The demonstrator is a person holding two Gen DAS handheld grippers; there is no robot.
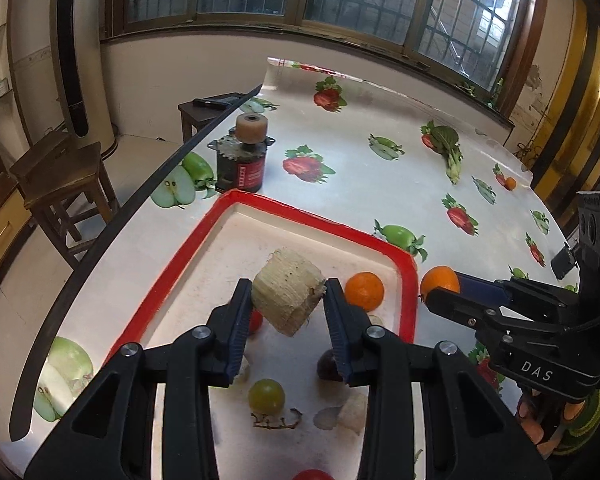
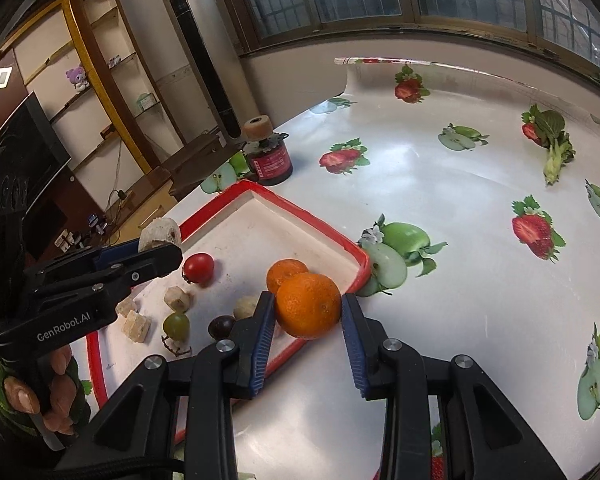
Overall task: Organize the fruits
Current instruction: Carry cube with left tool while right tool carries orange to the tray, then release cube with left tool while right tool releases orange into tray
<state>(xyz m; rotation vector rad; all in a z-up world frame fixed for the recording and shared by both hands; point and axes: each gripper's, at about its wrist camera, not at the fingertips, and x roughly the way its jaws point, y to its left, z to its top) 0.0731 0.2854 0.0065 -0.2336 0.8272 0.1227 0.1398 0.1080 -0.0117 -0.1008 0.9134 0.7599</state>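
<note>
My left gripper (image 1: 289,286) is shut on a pale corn cob chunk (image 1: 286,292), held above the red-rimmed white tray (image 1: 320,220). In the right wrist view the same left gripper (image 2: 168,252) carries the corn chunk (image 2: 160,234) at the tray's left side. My right gripper (image 2: 308,300) is shut on an orange (image 2: 308,306) over the tray's (image 2: 308,218) right rim. Just behind it a second orange (image 2: 286,274) lies in the tray. Also in the tray are a red tomato (image 2: 198,267), a green grape (image 2: 176,326), a dark grape (image 2: 220,326) and pale chunks (image 2: 177,299).
A dark can with a tan wheel on top (image 1: 242,160) stands just beyond the tray's far corner. A leafy green vegetable (image 1: 448,148) lies far right on the fruit-print tablecloth. The table edge runs along the left, with wooden stools (image 1: 60,176) below it.
</note>
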